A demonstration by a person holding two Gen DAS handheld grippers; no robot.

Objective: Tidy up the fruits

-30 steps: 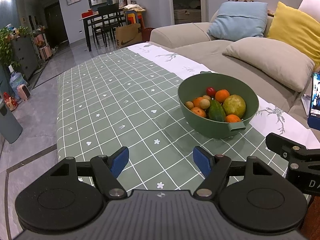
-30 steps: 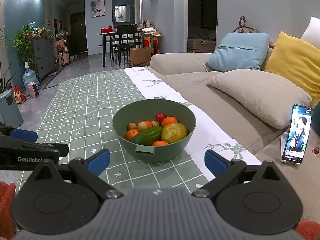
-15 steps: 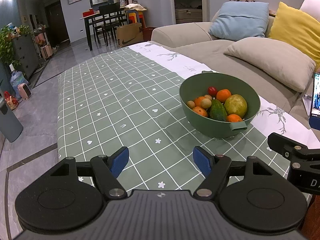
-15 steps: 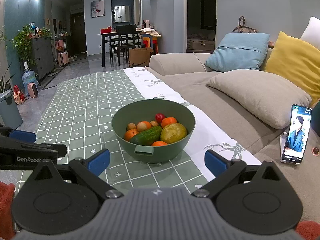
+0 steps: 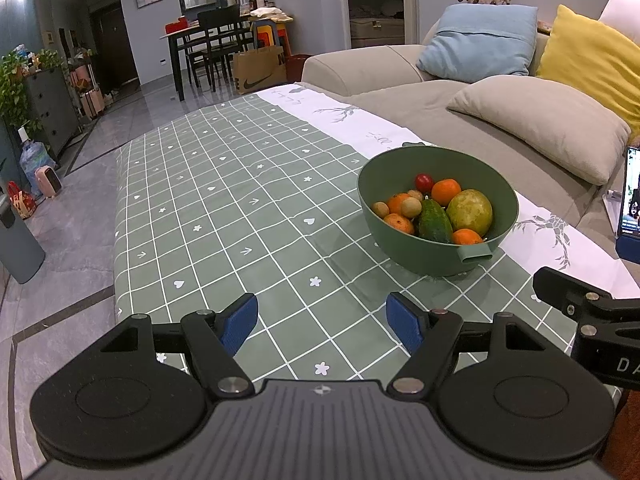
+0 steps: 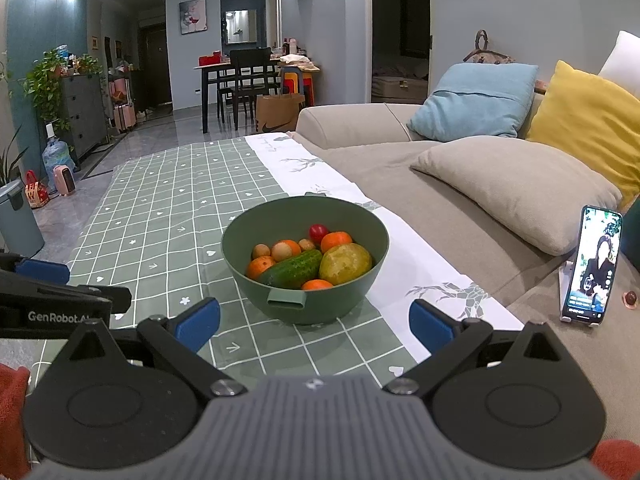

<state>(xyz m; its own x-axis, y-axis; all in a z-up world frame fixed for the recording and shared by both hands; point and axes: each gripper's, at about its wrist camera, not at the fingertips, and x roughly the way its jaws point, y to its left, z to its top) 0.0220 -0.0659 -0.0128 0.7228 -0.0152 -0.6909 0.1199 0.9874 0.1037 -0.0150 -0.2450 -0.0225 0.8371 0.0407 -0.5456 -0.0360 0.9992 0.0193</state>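
Observation:
A green bowl stands on the green checked tablecloth, also in the right wrist view. It holds a cucumber, a yellow-green mango, several oranges, a red cherry tomato and small brown round fruits. My left gripper is open and empty, short of the bowl and to its left. My right gripper is open and empty, just in front of the bowl. Each gripper shows at the edge of the other's view.
A beige sofa with grey, blue and yellow cushions runs along the table's right side. A phone stands lit on a stand at the right. A bin, plants and a dining set lie beyond on the left.
Both grippers have crept slightly, so the bowl sits a little further left in the right wrist view and right in the left one. Both stay open.

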